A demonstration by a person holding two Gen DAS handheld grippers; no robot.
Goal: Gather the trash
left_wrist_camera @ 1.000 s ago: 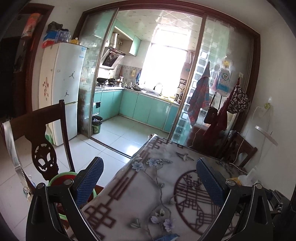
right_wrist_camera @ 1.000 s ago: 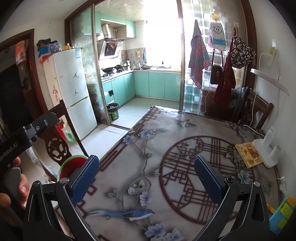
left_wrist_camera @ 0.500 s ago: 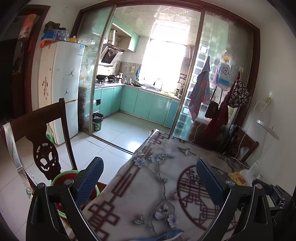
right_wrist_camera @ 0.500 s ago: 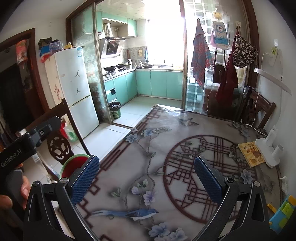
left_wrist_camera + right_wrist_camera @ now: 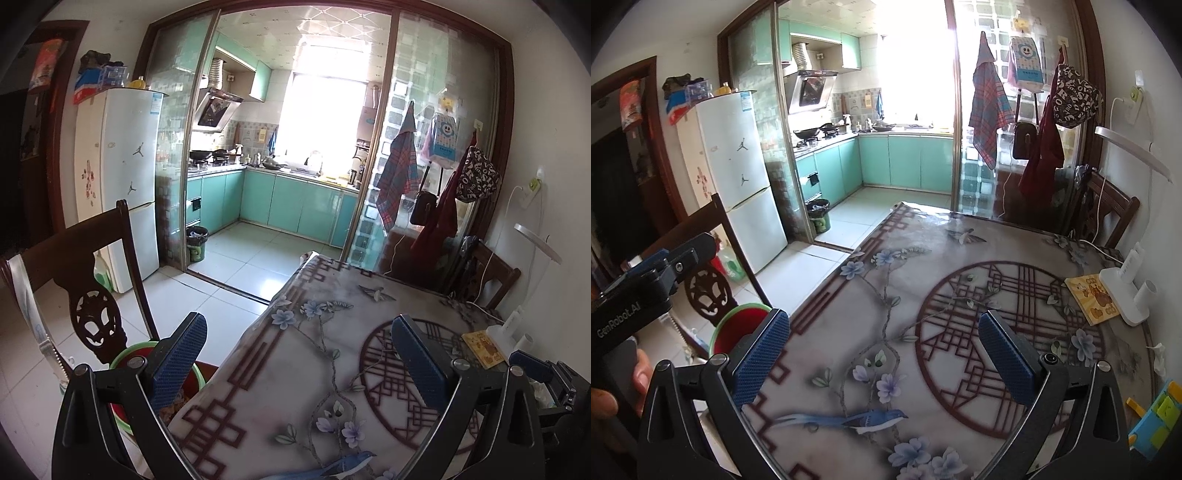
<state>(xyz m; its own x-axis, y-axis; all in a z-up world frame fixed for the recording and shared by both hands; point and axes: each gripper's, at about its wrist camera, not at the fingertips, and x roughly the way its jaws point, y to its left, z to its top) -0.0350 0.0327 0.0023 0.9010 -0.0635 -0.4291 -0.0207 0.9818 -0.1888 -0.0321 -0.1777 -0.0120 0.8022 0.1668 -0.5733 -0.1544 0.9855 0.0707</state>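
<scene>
Both grippers hang open and empty above a table (image 5: 849,295) with a floral cloth. My left gripper (image 5: 299,354) is over the table's left edge. My right gripper (image 5: 882,350) is over the table's near middle. A green-rimmed red bin (image 5: 738,328) stands on the floor left of the table, by a dark wooden chair (image 5: 96,266); it also shows in the left wrist view (image 5: 129,358). A small crumpled white scrap (image 5: 1160,358) lies at the table's right edge. A black-lined kitchen bin (image 5: 818,214) stands by the glass door.
A white desk lamp base (image 5: 1123,288) and a yellow card (image 5: 1089,299) lie at the table's right. Coloured toy blocks (image 5: 1156,417) sit at the near right corner. A white fridge (image 5: 122,177) stands left. A second chair (image 5: 1108,206) with hung clothes is behind.
Both views have drifted slightly back and up, showing a little more of the table. Both grippers stay open and empty.
</scene>
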